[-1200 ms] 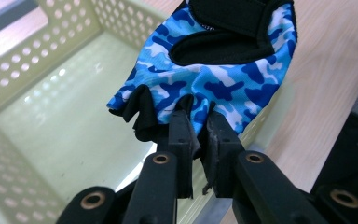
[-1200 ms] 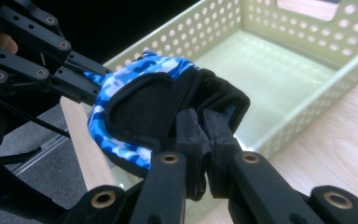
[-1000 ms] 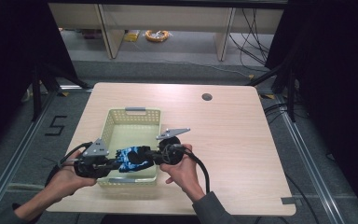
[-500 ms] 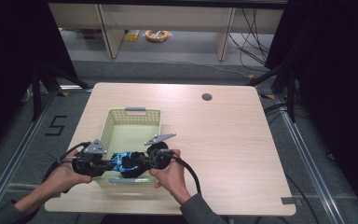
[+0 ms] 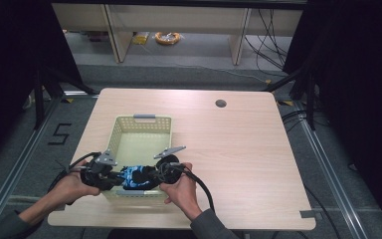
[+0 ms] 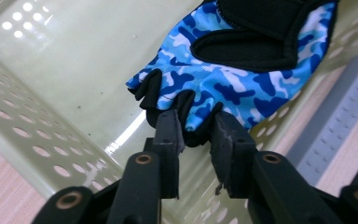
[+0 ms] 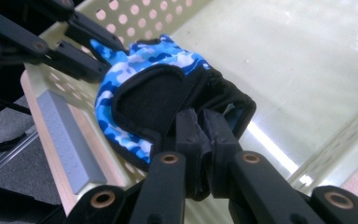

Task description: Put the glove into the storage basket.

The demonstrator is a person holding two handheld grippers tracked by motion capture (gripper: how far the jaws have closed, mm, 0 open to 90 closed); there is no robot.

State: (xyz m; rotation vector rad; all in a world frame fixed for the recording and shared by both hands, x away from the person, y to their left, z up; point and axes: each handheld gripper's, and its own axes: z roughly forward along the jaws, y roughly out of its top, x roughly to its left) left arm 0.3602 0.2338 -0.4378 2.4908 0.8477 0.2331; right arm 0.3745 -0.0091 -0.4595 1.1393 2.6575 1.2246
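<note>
A blue camouflage fingerless glove [image 5: 132, 177] with black palm padding hangs between my two grippers over the near end of a pale yellow perforated basket [image 5: 129, 129]. My left gripper [image 6: 195, 128] is shut on the glove's finger end [image 6: 223, 84]. My right gripper [image 7: 200, 126] is shut on the black cuff edge of the glove [image 7: 149, 93]. In the high view the left gripper [image 5: 113, 178] and right gripper [image 5: 151, 174] point toward each other, held by the person's hands.
The basket stands on the left half of a light wooden table [image 5: 238, 149], with its grey near handle [image 7: 63, 140] by the front edge. A round cable hole [image 5: 221, 103] lies at the back right. Cables trail from both grippers off the front left.
Both grippers, holding the glove between them, have moved toward the near rim of the basket and closer to the person. The grip on the glove has stayed the same.
</note>
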